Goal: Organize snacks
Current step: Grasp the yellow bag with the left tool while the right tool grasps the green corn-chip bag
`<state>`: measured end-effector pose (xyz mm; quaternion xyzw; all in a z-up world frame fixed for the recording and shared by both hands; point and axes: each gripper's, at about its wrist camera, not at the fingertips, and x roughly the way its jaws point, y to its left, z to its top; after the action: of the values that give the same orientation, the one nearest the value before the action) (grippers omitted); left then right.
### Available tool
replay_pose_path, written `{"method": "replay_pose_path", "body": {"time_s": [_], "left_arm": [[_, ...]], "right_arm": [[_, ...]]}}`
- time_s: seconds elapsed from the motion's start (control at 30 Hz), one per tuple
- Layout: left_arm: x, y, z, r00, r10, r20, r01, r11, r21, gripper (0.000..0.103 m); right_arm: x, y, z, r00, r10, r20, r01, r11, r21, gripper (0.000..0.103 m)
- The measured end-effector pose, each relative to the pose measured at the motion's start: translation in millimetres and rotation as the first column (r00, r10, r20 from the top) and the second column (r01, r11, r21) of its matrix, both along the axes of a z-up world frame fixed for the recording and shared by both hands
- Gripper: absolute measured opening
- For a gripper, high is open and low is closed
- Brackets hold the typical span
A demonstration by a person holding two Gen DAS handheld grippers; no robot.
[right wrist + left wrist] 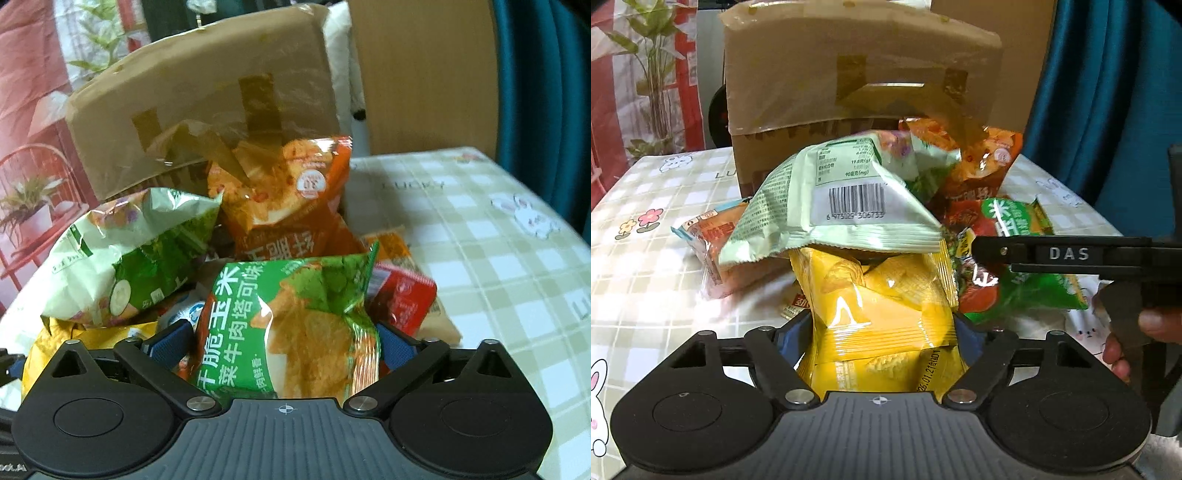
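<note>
The left tool [882,328] is clenched on the yellow bag [882,314]; the right tool [284,339] straddles the green bag [288,325], grip uncertain. Next, lift both from the pile.

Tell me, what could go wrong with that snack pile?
The pale green bag lies on top of the yellow bag in the left gripper; pulling the yellow one may tip it off. The right gripper straddles a puffy green bag; a hard squeeze could crush the chips.
</note>
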<state>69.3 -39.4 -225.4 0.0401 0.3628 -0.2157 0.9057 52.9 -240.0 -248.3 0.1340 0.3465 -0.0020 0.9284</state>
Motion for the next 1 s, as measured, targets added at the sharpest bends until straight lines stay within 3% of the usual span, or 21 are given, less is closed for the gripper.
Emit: {"method": "replay_pose_path", "body": {"time_s": [0.23, 0.63, 0.87, 1.0], "left_arm": [[-11.2, 4.2, 8.0, 1.000, -0.024, 0.000, 0.024, 0.999, -0.039, 0.080], [-44.3, -1.2, 30.6, 0.989, -0.123, 0.078, 0.129, 0.988, -0.080, 0.080], [-47.9, 4.3, 57.1, 0.983, -0.068, 0.172, 0.086, 0.991, -0.102, 0.080], [-44.4, 11.5, 78.2, 0.967, -0.008, 0.254, 0.038, 0.993, -0.112, 0.080]], "right_arm": [[-17.6, -0.4, 14.6, 0.999, -0.025, 0.045, 0.027, 0.999, -0.035, 0.074], [-52.8, -2.3, 44.2, 0.990, -0.052, 0.130, 0.064, 0.994, -0.090, 0.061], [-65.9, -8.3, 67.7, 0.975, -0.069, 0.210, 0.092, 0.991, -0.100, 0.058], [-67.9, -14.5, 80.8, 0.963, -0.084, 0.255, 0.115, 0.987, -0.109, 0.057]]}}
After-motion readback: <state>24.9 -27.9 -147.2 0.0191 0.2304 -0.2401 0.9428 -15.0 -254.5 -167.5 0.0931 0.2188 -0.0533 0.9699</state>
